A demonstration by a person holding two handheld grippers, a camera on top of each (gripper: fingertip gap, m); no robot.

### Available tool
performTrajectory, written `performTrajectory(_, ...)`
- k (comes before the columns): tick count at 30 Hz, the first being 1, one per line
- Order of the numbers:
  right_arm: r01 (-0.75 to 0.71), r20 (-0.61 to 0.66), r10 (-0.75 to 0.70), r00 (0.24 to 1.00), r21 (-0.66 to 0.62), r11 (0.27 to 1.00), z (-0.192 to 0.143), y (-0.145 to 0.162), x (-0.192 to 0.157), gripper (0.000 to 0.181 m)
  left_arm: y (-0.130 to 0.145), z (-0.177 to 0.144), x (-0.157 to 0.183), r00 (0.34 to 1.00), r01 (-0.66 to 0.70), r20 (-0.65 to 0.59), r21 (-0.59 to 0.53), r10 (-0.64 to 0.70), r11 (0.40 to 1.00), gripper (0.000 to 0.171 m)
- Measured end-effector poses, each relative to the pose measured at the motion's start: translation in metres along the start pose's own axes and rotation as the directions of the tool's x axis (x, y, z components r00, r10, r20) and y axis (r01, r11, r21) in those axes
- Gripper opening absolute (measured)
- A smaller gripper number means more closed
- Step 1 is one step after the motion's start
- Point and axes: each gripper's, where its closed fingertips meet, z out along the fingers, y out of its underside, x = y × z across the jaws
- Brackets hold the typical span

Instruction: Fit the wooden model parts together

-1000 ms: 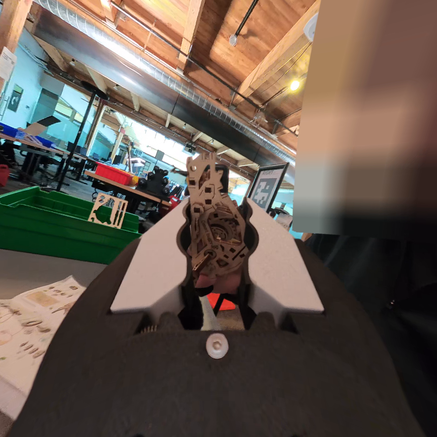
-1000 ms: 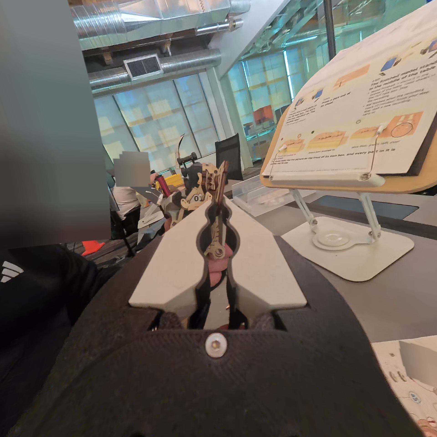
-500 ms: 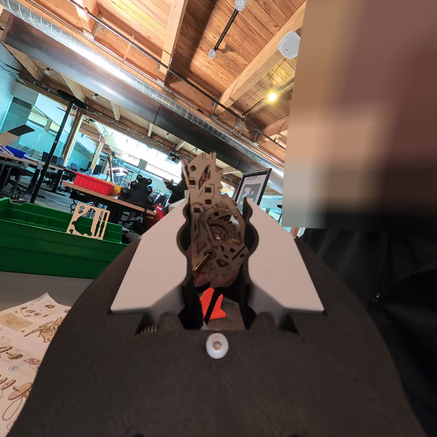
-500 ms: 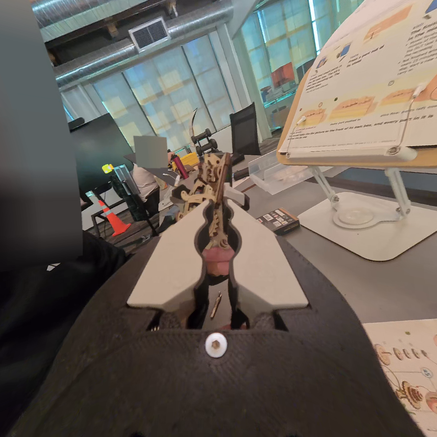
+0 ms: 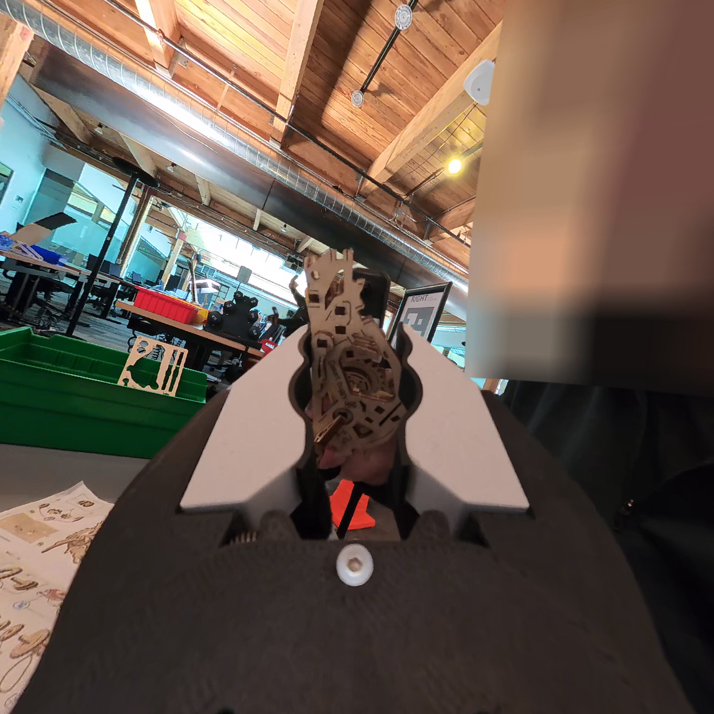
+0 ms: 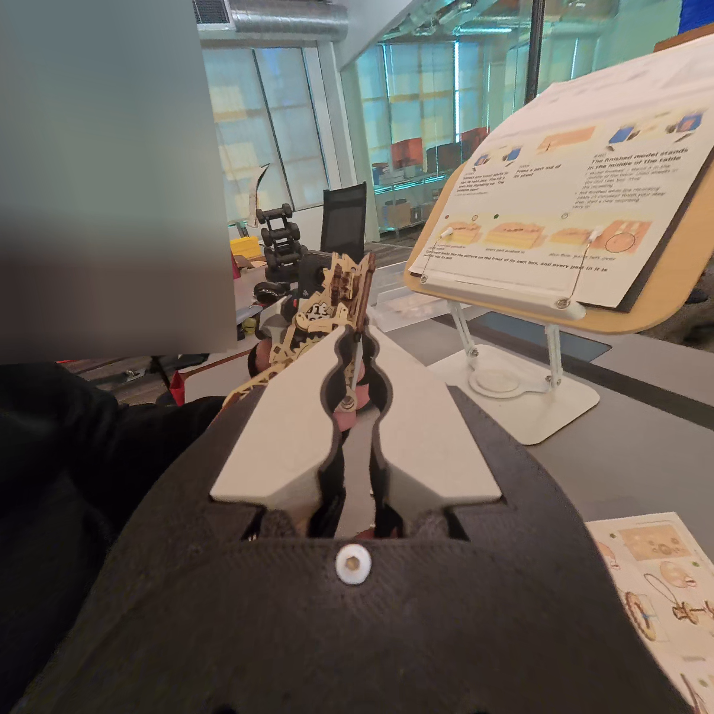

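Both claws are clenched on one wooden model (image 5: 353, 380) held up off the table: the left claw (image 5: 352, 340) grips its flat face, the right claw (image 6: 357, 340) its thin edge.

Partly hidden: wooden model (image 5: 353, 380), lower end behind my left gripper's fingers (image 5: 255, 432); instruction sheet (image 5: 36, 548), cut off at 8 o'clock.

The left gripper (image 5: 353, 390) is raised and tilted upward, its two white fingers (image 5: 251, 436) closed partway with a flat part clamped between them at the tips. The right gripper (image 6: 357, 371) is also lifted, angled up and forward, its white fingers (image 6: 429, 429) drawn nearly together, pinching a thin edge-on piece between the tips.
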Motion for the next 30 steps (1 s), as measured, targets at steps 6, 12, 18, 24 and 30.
performTrajectory(6, 0.033, -0.003, -0.033, 0.999, 0.047, 0.998, 0.001, -0.002, -0.002, 0.002, 0.001, 0.003, 0.003, 1.0, 0.0, 0.006, 0.018, 0.0, 1.0, 0.039)
performTrajectory(12, 0.008, 0.024, -0.009, 1.0, 0.077, 0.997, 0.0, -0.001, -0.005, 0.001, 0.002, 0.004, 0.004, 0.999, -0.041, 0.024, 0.007, 0.041, 0.999, 0.038)
performTrajectory(18, 0.039, 0.024, -0.042, 0.999, 0.103, 0.994, -0.003, -0.004, -0.008, 0.001, 0.003, 0.008, 0.008, 0.999, -0.039, 0.023, -0.014, 0.039, 0.999, 0.038)
performTrajectory(24, 0.206, -0.028, -0.204, 0.978, 0.098, 0.974, -0.006, -0.013, -0.014, 0.002, -0.003, 0.013, 0.015, 1.0, -0.001, 0.011, 0.015, 0.0, 1.0, 0.037)
performTrajectory(30, 0.268, -0.052, -0.264, 0.963, 0.102, 0.958, -0.007, -0.019, -0.02, 0.001, -0.005, 0.016, 0.02, 1.0, 0.013, 0.002, 0.047, -0.013, 0.999, 0.037)
